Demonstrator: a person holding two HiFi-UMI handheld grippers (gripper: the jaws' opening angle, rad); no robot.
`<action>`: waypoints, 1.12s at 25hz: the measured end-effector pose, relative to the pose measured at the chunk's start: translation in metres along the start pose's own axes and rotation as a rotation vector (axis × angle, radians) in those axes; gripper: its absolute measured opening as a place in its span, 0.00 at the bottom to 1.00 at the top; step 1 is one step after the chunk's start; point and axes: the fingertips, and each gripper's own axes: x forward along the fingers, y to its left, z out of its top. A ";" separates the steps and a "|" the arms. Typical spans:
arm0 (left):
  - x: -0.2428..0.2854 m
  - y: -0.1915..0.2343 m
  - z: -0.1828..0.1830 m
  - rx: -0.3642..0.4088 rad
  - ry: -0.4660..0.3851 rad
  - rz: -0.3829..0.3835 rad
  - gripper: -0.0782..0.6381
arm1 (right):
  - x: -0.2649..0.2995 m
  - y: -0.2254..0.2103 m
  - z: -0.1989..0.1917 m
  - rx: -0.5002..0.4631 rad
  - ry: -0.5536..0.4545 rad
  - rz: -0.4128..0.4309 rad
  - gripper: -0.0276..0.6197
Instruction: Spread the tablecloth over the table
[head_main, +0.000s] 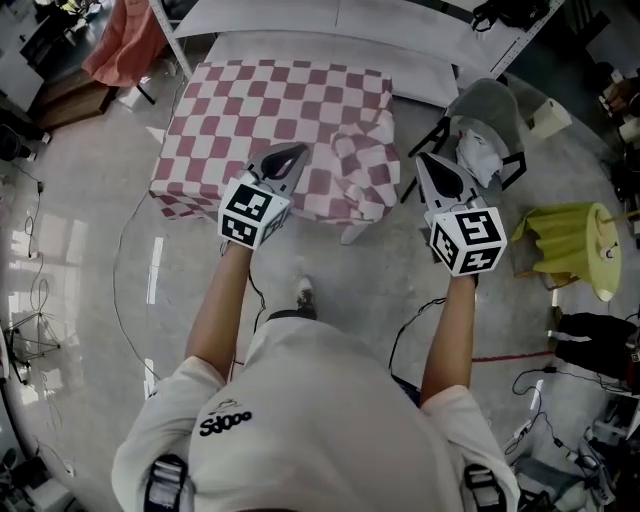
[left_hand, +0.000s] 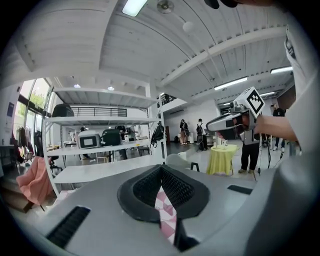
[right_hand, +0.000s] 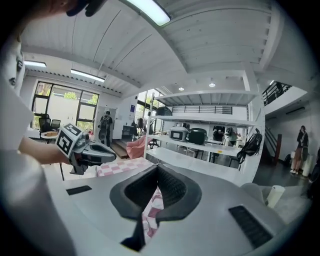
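My left gripper and right gripper each pinch the checked tablecloth edge, held apart to stretch it flat.

In the head view the tablecloth lies at upper centre, with a shelf behind it along the top edge. The left gripper sits at its near edge. The right gripper is right of its bunched corner, before a chair. A small stand sits at the right edge.
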 end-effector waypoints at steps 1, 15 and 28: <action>0.005 0.008 -0.006 -0.005 0.010 -0.001 0.15 | 0.012 0.000 -0.002 0.012 0.004 0.011 0.08; 0.045 0.079 -0.068 -0.096 0.097 0.011 0.15 | 0.163 0.029 -0.063 -0.096 0.211 0.292 0.23; 0.098 0.116 -0.121 -0.248 0.189 0.209 0.15 | 0.275 0.007 -0.174 -0.261 0.424 0.637 0.24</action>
